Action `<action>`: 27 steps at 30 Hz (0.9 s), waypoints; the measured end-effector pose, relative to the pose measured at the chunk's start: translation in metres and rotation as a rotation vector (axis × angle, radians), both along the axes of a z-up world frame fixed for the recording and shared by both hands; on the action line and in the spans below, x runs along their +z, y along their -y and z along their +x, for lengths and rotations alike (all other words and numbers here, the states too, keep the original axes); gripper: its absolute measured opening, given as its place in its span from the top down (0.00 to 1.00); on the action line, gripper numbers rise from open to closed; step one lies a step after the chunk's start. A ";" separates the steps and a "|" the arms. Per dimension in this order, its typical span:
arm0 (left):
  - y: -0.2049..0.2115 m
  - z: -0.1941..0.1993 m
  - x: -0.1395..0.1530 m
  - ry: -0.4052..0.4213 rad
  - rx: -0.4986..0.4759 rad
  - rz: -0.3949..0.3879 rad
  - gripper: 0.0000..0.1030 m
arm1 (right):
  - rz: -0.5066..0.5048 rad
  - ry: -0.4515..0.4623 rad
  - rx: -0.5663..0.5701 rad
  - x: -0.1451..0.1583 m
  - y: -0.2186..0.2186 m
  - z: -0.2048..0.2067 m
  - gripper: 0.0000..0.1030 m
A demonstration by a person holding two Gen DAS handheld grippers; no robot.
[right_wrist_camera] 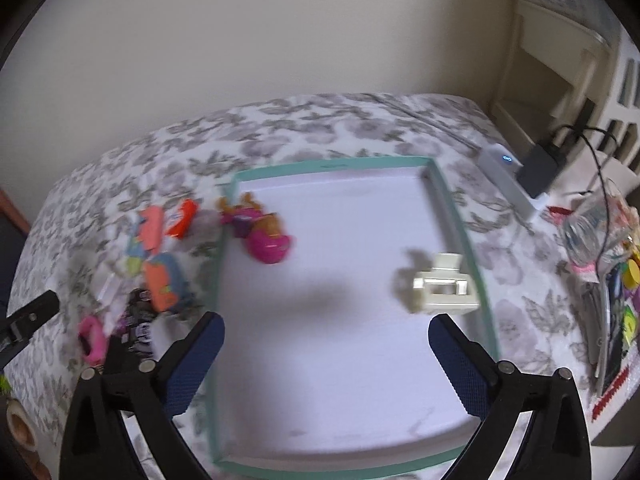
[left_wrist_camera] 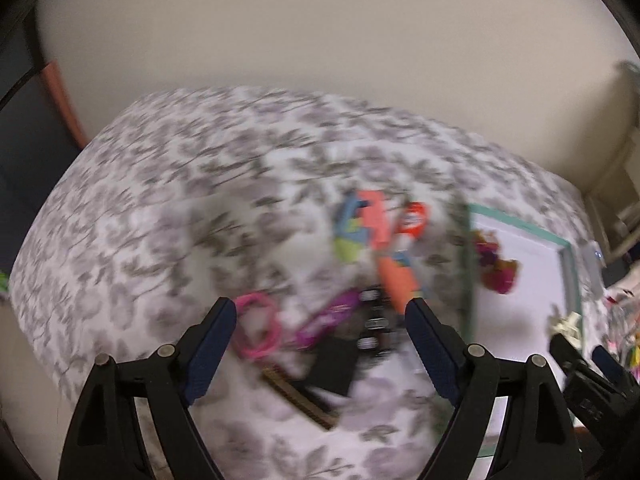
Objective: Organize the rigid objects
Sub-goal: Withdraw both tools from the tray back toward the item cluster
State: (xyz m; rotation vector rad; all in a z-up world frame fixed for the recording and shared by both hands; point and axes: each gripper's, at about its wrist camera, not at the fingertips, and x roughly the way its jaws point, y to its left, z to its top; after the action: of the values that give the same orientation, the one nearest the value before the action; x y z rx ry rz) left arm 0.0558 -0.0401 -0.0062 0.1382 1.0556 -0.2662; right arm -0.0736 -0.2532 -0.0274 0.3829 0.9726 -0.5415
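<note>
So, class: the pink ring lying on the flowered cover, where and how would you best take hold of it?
Grip the pink ring across one side of its thin band, coming from above, one finger inside the hole and one outside. It seems to lie flat on the cover, so its sides offer little to pinch.

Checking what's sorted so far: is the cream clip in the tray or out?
In. The clip lies on the white floor of the tray, close to its right teal rim.
</note>
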 end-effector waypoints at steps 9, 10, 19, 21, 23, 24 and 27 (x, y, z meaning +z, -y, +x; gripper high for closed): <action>-0.083 0.025 -0.007 -0.058 0.223 0.018 0.16 | 0.059 0.054 0.146 0.012 -0.063 0.030 0.00; -0.089 0.026 -0.007 -0.060 0.242 0.022 0.16 | 0.066 0.053 0.159 0.011 -0.070 0.034 0.00; -0.113 0.038 -0.029 -0.162 0.304 0.035 0.16 | 0.072 -0.042 0.266 -0.021 -0.107 0.063 0.00; -0.109 0.040 -0.035 -0.176 0.293 0.044 0.16 | 0.081 -0.061 0.270 -0.028 -0.105 0.065 0.00; -0.104 0.044 -0.042 -0.196 0.276 0.050 0.16 | 0.079 -0.066 0.268 -0.031 -0.100 0.066 0.00; -0.102 0.045 -0.047 -0.208 0.269 0.053 0.16 | 0.079 -0.066 0.263 -0.032 -0.097 0.066 0.00; -0.093 0.049 -0.059 -0.238 0.250 0.062 0.16 | 0.097 -0.057 0.257 -0.033 -0.088 0.067 0.00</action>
State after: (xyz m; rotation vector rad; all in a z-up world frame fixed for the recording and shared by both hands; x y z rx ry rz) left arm 0.1048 0.0533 -0.0655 0.0294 1.3047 -0.0231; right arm -0.0065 -0.1648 -0.0609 0.3239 1.0876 -0.2742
